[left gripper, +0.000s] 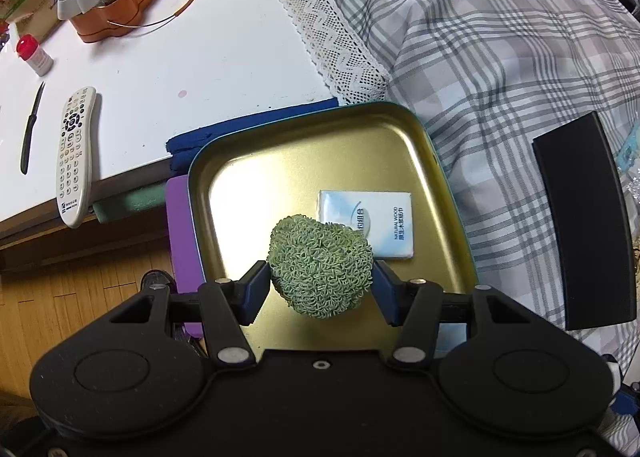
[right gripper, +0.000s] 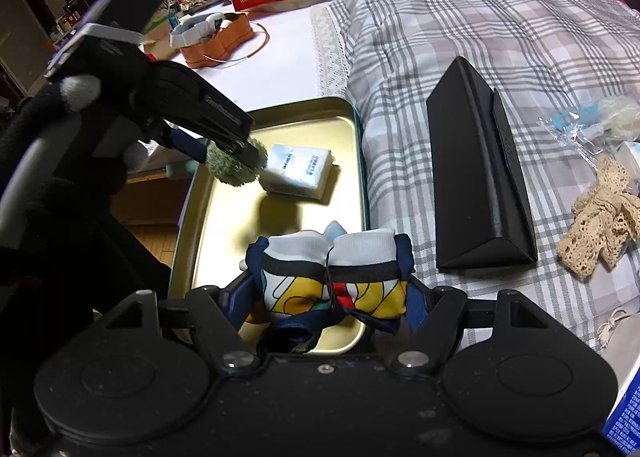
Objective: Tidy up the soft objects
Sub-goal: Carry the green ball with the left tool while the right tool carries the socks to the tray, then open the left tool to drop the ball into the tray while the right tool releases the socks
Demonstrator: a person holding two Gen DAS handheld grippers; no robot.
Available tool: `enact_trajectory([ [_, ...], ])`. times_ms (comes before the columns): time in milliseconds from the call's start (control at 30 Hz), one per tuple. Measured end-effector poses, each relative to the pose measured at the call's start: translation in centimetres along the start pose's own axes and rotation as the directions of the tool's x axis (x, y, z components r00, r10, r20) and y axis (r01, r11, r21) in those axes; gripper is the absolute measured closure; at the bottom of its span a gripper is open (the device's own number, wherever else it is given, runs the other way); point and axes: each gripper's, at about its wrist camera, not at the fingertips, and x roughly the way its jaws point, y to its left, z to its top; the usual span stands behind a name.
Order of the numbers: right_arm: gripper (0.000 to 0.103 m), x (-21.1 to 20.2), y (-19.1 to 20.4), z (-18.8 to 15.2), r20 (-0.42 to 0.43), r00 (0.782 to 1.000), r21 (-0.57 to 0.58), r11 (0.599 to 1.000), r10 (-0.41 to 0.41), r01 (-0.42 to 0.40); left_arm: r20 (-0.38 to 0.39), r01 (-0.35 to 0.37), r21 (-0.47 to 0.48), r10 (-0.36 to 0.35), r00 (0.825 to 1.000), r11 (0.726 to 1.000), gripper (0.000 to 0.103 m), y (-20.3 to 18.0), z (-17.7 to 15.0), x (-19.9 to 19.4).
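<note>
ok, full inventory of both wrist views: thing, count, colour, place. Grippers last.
metal tin tray: 1, gold inside with teal rim, on the bed edge beside the table
tissue packet: 1, white and pale blue, lying in the tray
knitted scrubber ball: 1, green, over the tray
folded printed cloth: 1, white, yellow, navy, over the tray's near end
long triangular box: 1, black, on the plaid bedspread
lace bundle: 1, cream, on the bedspread
remote control: 1, white, on the white table
small knife: 1, black, beside the remote
orange tin: 1, back of table
left gripper: jaws shut on the scrubber
right gripper: jaws shut on the cloth
</note>
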Motion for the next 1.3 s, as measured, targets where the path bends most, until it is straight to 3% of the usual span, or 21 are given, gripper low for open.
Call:
enact_trajectory([
  [300,0.031,0.6,0.8,-0.1,-0.002,1.0,-0.018,1.0,0.018,-0.018,0.016,-0.038,0.0,0.038,0.999,0.999,0.038,0.1,0.1,0.0],
  [533,0.03,1.7,1.9,-0.3,-0.012,0.999,-0.026,0.999,0.036,-0.036,0.006,-0.034,0.005,0.034,0.999,0.999,0.038,-0.1,0.0,0.2],
  [667,0.019,2.0,3.0,-0.6,0.026,0.997,-0.018,0.998,0.068,-0.068,0.005,-0.033,0.006,0.033,0.999,0.999,0.037,-0.1,0.0,0.2],
  [867,0.019,1.3,4.2,-0.9,0.056,0.995,-0.075,0.994,0.078,-0.074,-0.002,-0.029,0.017,0.029,1.0,0.999,0.037,-0.2,-0.3,0.4],
  [1300,0.019,2.1,2.6,-0.9,0.023,0.997,-0.015,0.998,0.069,-0.069,-0.015,-0.01,0.018,0.011,1.0,1.0,0.037,-0.2,-0.3,0.5],
])
